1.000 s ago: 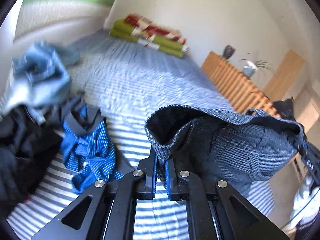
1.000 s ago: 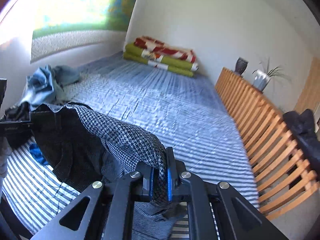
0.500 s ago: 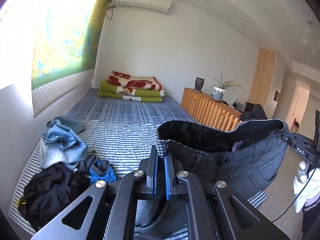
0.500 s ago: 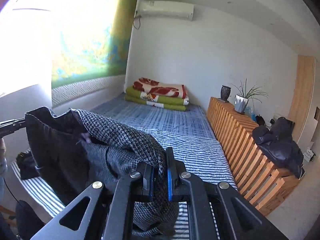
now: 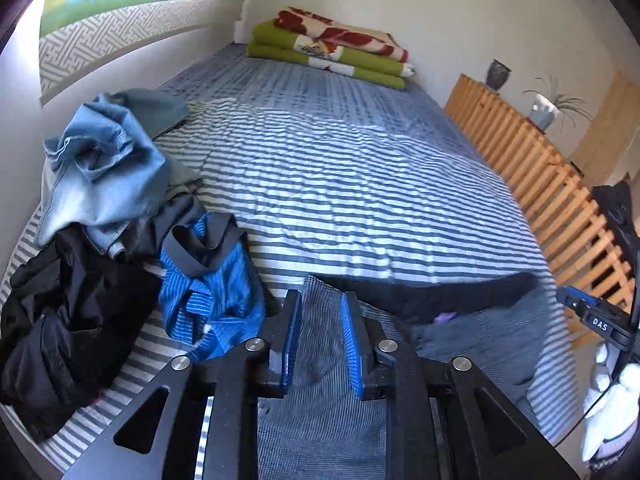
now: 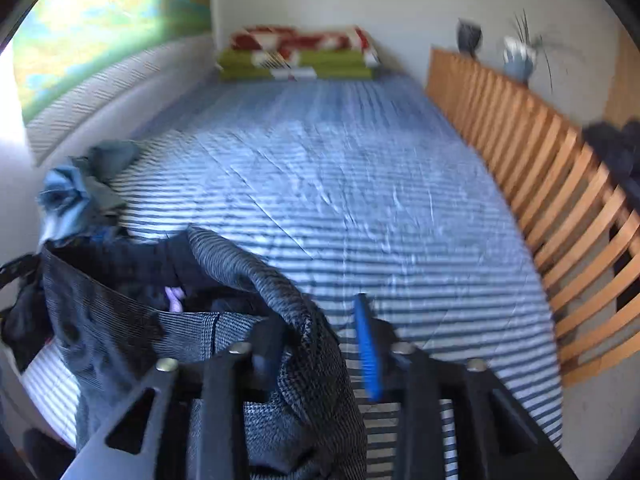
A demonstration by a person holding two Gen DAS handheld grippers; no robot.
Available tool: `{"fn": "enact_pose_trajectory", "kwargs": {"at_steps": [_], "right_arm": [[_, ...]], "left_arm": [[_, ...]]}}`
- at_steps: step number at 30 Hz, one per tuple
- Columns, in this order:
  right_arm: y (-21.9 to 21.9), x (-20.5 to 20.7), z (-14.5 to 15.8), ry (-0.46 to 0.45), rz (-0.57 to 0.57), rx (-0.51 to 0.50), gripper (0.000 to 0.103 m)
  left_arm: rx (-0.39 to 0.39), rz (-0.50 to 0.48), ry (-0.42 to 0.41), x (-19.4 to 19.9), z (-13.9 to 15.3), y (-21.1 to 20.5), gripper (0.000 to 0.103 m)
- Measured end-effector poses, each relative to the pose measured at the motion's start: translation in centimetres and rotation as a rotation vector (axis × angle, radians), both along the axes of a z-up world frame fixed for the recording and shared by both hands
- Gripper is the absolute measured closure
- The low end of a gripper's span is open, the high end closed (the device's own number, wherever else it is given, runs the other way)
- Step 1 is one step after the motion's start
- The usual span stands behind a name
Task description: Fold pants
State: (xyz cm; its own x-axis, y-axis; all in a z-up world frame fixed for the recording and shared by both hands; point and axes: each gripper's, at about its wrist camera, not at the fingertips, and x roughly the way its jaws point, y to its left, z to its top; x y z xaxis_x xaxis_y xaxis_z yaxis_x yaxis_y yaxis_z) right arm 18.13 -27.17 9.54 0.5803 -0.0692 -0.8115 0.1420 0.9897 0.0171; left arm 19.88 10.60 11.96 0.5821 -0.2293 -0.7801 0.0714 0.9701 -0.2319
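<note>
The grey houndstooth pants (image 5: 480, 340) lie with the waistband spread across the near edge of the striped bed (image 5: 360, 184). My left gripper (image 5: 321, 300) is open, with the left end of the waistband lying loose between and under its blue pads. In the right wrist view the pants (image 6: 120, 320) bunch up and drape over the left finger of my right gripper (image 6: 320, 320), whose jaws stand apart and open. That view is motion-blurred. The right gripper (image 5: 592, 316) also shows at the right edge of the left wrist view.
A heap of clothes sits at the bed's left: light blue jeans (image 5: 100, 168), a black garment (image 5: 60, 320), a blue striped piece (image 5: 212, 292). Folded green and red blankets (image 5: 328, 52) lie at the far end. A wooden slatted rail (image 5: 540, 172) runs along the right.
Both grippers came down from holding the pants up in the air to the bed's near edge. Both jaws went from shut on the waistband to open.
</note>
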Motion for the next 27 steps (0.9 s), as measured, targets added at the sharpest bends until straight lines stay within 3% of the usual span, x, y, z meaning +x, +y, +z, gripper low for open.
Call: {"fn": "enact_pose_trajectory", "kwargs": {"at_steps": [1,5,7,11,14,18,19,21,23,27], "right_arm": [[-0.5,0.5,-1.1,0.003,-0.007,-0.001,0.070],[-1.6,1.0,-3.0,0.025,0.022,0.018,0.064],[-1.3,1.3,-4.2,0.058,0.089,0.037,0.062],[0.7,3.6,-7.9,0.132,0.139,-0.123,0.047],[1.3,5.7,-11.3,0.205,0.132,-0.160,0.047],[1.7,7.5,-14.8,0.264,0.150,-0.177,0.047],[1.8,7.5,-15.1,0.267,0.159,-0.186,0.049],[1.7,7.7,-15.6,0.275,0.170,-0.185,0.083],[1.2,7.6,-14.5,0.252,0.178,-0.185,0.091],[-3.4,7.7,-10.8,0.132,0.096,-0.117,0.092]], "left_arm": [[0.006,-0.007,0.010,0.4,-0.9,0.2,0.074],[0.060,-0.043,0.051,1.3,-4.7,1.0,0.073],[0.066,-0.061,0.075,2.1,-6.8,1.4,0.073],[0.054,-0.070,0.133,4.6,-11.9,2.2,0.072],[0.055,-0.073,0.156,6.0,-14.8,2.2,0.065],[0.089,-0.100,0.157,6.9,-16.2,1.4,0.054],[0.093,-0.105,0.154,7.2,-16.4,1.2,0.050],[0.093,-0.107,0.151,7.7,-16.4,0.9,0.046],[0.086,-0.113,0.150,8.2,-16.4,0.7,0.045],[0.091,-0.093,0.144,9.1,-16.3,0.9,0.045]]}}
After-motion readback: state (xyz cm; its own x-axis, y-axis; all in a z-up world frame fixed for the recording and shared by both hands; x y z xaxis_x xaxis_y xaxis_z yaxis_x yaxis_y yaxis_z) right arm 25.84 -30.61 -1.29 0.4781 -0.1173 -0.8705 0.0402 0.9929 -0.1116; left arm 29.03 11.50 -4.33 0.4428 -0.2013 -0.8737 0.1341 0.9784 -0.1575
